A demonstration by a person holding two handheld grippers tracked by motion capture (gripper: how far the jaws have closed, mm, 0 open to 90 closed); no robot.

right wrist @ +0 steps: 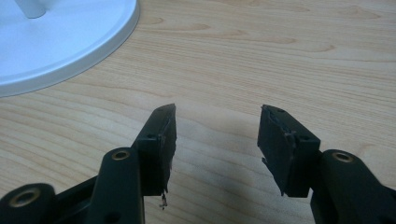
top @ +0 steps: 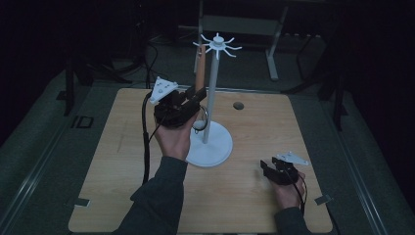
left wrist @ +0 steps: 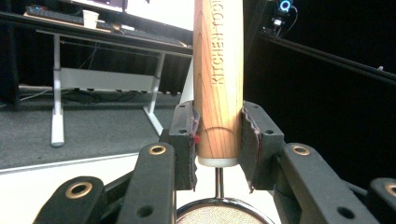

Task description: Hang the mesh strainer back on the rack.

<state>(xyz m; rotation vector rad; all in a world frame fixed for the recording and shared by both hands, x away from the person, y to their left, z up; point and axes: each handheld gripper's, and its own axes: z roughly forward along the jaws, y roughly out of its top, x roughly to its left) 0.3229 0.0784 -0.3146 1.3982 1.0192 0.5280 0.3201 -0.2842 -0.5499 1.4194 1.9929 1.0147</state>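
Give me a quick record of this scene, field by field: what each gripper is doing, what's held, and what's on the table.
left gripper: shut on the wooden handle, held upright
held item: strainer, mesh ring below the handle
right gripper: open, holding nothing, low over the table
stand: white hook stand, round base on the table
position: strainer beside the stand's pole

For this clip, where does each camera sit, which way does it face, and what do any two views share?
High view: above the person's side, looking forward and down on the wooden table; both forearms, the left tool and the right tool show.
Left gripper view: on the left tool, looking up along the wooden handle clamped between its jaws, with a strainer rim below.
Right gripper view: on the right tool, jaws apart, low over the table.
Shared: the white stand base, in high and right gripper views.
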